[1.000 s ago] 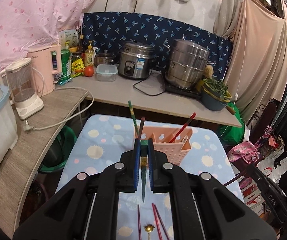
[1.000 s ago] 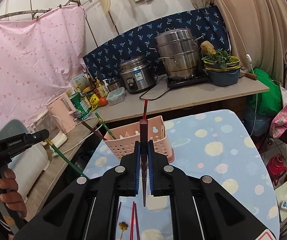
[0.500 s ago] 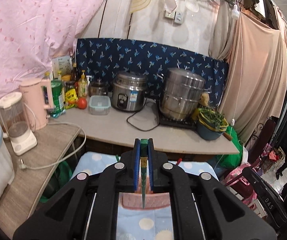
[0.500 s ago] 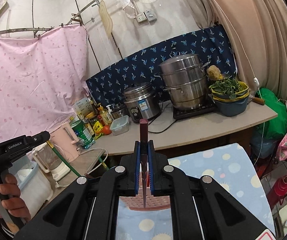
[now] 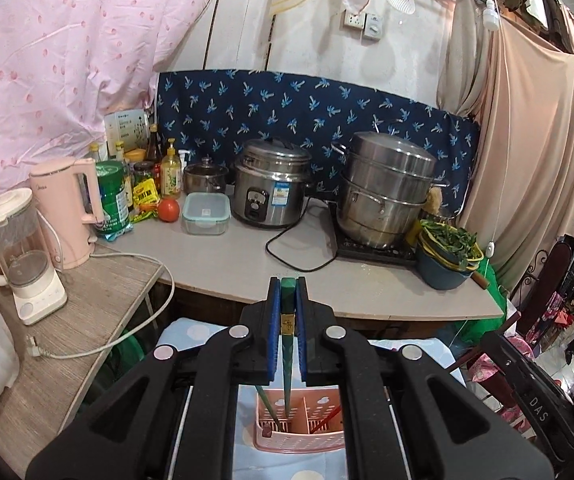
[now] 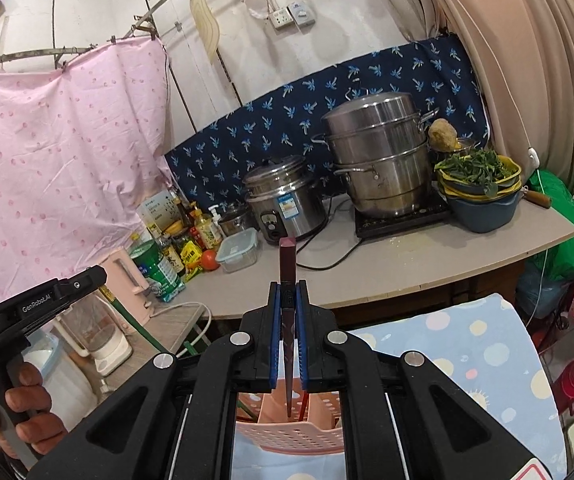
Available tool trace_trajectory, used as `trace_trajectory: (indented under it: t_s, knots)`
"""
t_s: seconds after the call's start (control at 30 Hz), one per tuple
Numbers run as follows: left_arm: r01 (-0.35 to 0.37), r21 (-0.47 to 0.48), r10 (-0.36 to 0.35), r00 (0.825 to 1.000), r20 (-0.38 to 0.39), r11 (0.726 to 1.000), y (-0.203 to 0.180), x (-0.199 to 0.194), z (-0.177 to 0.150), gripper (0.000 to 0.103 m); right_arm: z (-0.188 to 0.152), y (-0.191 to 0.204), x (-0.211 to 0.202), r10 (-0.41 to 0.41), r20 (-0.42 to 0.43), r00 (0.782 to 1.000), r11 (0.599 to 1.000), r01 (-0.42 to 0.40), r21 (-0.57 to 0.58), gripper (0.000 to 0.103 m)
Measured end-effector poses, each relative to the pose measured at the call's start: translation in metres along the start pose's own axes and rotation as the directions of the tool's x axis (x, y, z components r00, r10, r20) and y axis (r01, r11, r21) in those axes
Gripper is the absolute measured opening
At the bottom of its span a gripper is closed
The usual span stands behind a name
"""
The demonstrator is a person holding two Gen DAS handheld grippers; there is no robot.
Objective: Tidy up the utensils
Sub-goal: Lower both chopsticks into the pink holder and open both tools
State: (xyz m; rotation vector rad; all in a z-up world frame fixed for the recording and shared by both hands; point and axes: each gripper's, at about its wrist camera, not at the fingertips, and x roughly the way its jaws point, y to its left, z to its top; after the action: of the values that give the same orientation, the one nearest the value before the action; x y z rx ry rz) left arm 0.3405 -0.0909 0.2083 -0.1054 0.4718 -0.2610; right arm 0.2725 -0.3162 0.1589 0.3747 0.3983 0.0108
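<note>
**A:** Jaws first: our left gripper is clamped on a green chopstick near its thick top end, and our right gripper is clamped the same way on a dark red chopstick. Both sticks hang tip-down, right over the pink basket on the near, blue-spotted desk.

**B:** How do we reckon they handle?

**A:** Light, stiff and probably slick, going by the glossy finish. Pinched high like this, the long tip can swing, so we'd guess a hold on the squarer upper part is the safest bet against twisting. No real weight to fight.

**B:** And compared with a second ago?

**A:** Back then we saw most of the desk, the basket sat further off, and loose chopsticks and a small spoon lay at the near edge. Now we've come up and forward: the basket sits just below the jaws, and the far counter with the rice cooker and steamer pot fills the view. The grip hasn't changed on either side. A green and a red stick already stand in the basket.
</note>
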Motion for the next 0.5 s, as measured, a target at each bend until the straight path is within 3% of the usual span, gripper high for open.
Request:
trace_trajectory:
  t_s: [0.5]
  knots:
    - [-0.006, -0.017, 0.005, 0.997, -0.074, 1.0, 0.013, 0.036, -0.024, 0.007, -0.031, -0.008, 0.041, -0.032, -0.085, 0.996, 0.999, 0.033, 0.003, 0.007]
